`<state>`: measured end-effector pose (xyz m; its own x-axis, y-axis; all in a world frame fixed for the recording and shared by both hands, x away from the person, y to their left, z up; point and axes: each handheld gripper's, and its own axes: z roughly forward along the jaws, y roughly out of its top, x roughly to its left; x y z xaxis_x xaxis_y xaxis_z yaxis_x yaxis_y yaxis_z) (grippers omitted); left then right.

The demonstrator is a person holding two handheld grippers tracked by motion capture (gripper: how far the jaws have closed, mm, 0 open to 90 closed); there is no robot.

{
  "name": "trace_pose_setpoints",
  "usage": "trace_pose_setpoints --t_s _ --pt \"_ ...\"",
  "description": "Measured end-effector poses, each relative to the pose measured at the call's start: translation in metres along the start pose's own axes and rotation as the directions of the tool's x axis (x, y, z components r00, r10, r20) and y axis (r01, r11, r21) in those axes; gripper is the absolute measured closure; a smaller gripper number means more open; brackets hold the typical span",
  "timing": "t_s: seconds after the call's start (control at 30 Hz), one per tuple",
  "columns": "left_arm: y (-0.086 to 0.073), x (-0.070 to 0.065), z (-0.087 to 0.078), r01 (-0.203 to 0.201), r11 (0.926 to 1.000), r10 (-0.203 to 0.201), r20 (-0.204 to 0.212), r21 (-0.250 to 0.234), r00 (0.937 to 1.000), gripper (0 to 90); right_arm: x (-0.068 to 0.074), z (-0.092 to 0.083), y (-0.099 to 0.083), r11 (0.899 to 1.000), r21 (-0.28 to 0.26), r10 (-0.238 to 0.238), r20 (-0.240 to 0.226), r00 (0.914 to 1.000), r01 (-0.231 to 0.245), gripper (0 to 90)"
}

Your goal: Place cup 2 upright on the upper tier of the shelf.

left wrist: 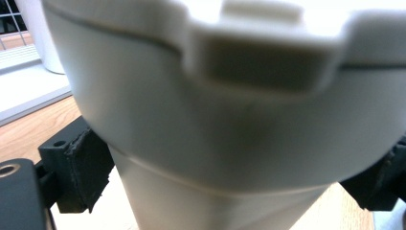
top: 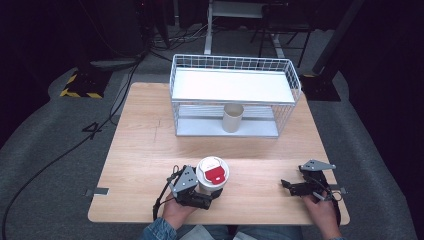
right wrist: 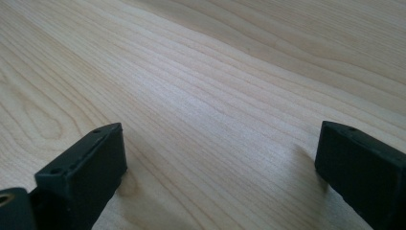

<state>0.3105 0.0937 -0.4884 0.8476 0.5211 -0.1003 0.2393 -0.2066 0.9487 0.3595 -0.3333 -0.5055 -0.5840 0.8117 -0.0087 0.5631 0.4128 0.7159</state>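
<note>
Your high view looks forward and down from above your side of the table point(top: 150, 125), taking in its whole top, the wire rack point(top: 235, 95) at the far edge and the dark floor beyond. Your left gripper view sits very close to the lidded cup point(left wrist: 215, 120), blurred by nearness, with the rack's base at its upper left. Your right gripper view faces low along bare tabletop point(right wrist: 215, 86). All three share the wooden top.
</note>
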Motion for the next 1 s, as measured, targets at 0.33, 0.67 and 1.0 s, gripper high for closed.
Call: trace_pose_setpoints --t_s 0.33,0.67,1.0 --pt "-0.0013 -0.0005 0.0020 -0.014 0.9999 0.014 -0.009 -0.004 0.9999 8.0 0.0000 0.0000 0.0000 1.000 0.000 0.000 0.000 1.0000 0.000 3.6" --pt "-0.0017 -0.0025 0.0021 -0.020 0.9997 0.020 -0.027 -0.010 0.9994 9.2 0.0000 0.0000 0.0000 1.000 0.000 0.000 0.000 1.0000 0.000 3.6" --pt "-0.0007 -0.0042 0.0006 -0.030 0.9995 0.030 -0.043 0.000 0.9986 9.6 0.0000 0.0000 0.0000 1.000 0.000 0.000 0.000 1.0000 0.000 3.6"
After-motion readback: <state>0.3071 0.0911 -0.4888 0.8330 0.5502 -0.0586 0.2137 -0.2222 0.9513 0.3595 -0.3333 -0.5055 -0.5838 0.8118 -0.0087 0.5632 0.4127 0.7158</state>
